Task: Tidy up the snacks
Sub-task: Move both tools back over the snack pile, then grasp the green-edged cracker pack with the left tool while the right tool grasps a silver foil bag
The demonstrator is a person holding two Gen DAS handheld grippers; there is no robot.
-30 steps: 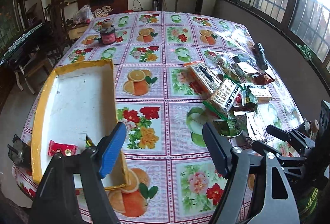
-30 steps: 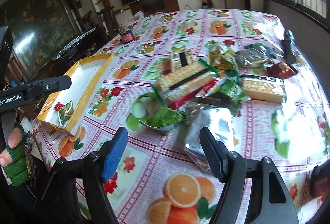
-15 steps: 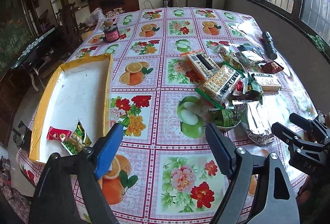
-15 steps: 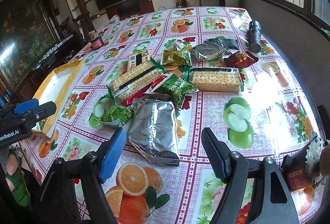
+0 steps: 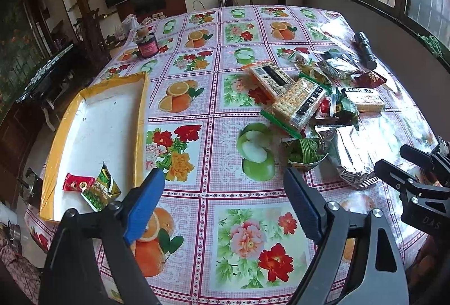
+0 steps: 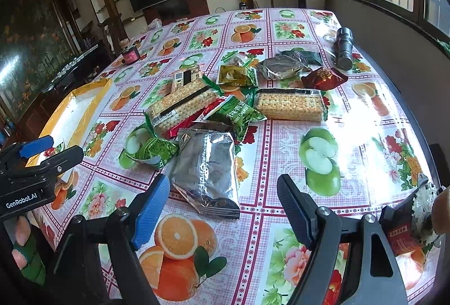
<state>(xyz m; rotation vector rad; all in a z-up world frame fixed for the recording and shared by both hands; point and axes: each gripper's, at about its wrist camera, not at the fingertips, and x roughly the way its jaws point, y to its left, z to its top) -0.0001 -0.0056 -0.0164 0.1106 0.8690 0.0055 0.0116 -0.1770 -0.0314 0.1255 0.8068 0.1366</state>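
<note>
Snacks lie in a loose heap toward the right edge of the tabletop (image 5: pixel 197 206), which is spread with a fruit-and-flower oilcloth, while a yellow-rimmed tray (image 5: pixel 140 119) sits at the left edge with two small packets already in its near end: a red packet (image 5: pixel 78 183) and a green pea packet (image 5: pixel 102 189).

Nearest the right gripper (image 6: pixel 223 209) is a silver foil bag (image 6: pixel 206 170), lying flat just beyond the fingertips. It looks light, puffy and crinkly; the foil is probably slick, so a pinch across its crimped end seam or a narrow side should hold better than one across the swollen middle, which could crush what is inside. Just beside the bag, a green packet (image 6: pixel 153 149) is small and soft. Farther in, the cracker sleeve (image 6: pixel 289 107) and a second sleeve (image 6: pixel 182 105) look stiff but brittle; they would best be taken across the short width, gently. A black flashlight (image 6: pixel 344 49) near the far right edge seems no part of the job.

Both tools are empty. The left gripper (image 5: pixel 225 203) hangs over bare cloth between tray and heap, its jaws spread wide and opening further, nothing between them. The right gripper's jaws are wide apart, with only tablecloth between them.
</note>
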